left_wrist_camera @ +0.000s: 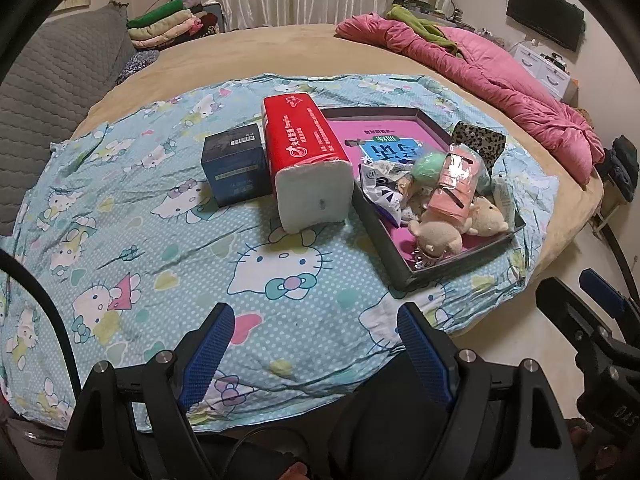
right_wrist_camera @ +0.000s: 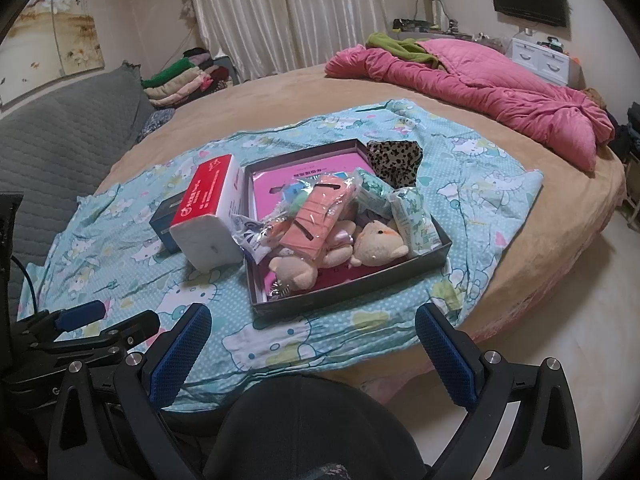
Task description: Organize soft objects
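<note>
Both the left gripper (left_wrist_camera: 316, 354) and right gripper (right_wrist_camera: 314, 356) hang wide open and empty short of the dark tray (right_wrist_camera: 344, 298), where the plush toys (right_wrist_camera: 378, 242) lie heaped — light, squashy (wrappers likely slippery), best pinched mid-body.

A cartoon sheet (left_wrist_camera: 160, 240) is lying on the round bed (left_wrist_camera: 280, 48). In the middle of the frame, a tissue pack (left_wrist_camera: 308, 160) is sitting on the sheet. A small box (left_wrist_camera: 236, 164) is sitting just left of it. A tray (left_wrist_camera: 384, 236) is sitting on its right, and plush toys (left_wrist_camera: 436, 236) are lying in it. A quilt (left_wrist_camera: 500, 80) is lying at the upper right.
</note>
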`<state>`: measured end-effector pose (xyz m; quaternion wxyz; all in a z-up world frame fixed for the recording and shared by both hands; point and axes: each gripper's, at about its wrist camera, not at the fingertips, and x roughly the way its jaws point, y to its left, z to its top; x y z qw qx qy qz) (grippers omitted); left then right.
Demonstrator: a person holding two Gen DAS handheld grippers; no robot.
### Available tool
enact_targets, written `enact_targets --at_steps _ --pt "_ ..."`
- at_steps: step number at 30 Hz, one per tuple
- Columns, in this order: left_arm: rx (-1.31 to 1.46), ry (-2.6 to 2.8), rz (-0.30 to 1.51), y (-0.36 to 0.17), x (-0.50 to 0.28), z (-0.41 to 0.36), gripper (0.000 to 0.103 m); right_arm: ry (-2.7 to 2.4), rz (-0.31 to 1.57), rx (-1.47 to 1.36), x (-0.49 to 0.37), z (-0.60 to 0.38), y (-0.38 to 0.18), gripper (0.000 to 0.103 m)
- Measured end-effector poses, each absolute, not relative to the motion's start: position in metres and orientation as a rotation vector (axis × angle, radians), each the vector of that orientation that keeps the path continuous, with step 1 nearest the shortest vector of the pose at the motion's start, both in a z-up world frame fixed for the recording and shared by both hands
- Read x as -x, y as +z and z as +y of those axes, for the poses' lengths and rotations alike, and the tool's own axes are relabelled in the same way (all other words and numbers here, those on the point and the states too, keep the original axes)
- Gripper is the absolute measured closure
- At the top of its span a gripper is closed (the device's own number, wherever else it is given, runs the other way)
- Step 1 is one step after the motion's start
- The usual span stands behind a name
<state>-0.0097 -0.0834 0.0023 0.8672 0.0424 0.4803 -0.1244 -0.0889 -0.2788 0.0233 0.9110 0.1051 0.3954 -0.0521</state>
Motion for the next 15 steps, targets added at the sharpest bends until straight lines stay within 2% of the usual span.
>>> enact_targets --at_steps 15 --pt "-0.085 -0.255 1.018 -0.012 0.007 -0.081 0.02 -0.104 0.813 -0.226 0.086 -0.279 0.022 0.001"
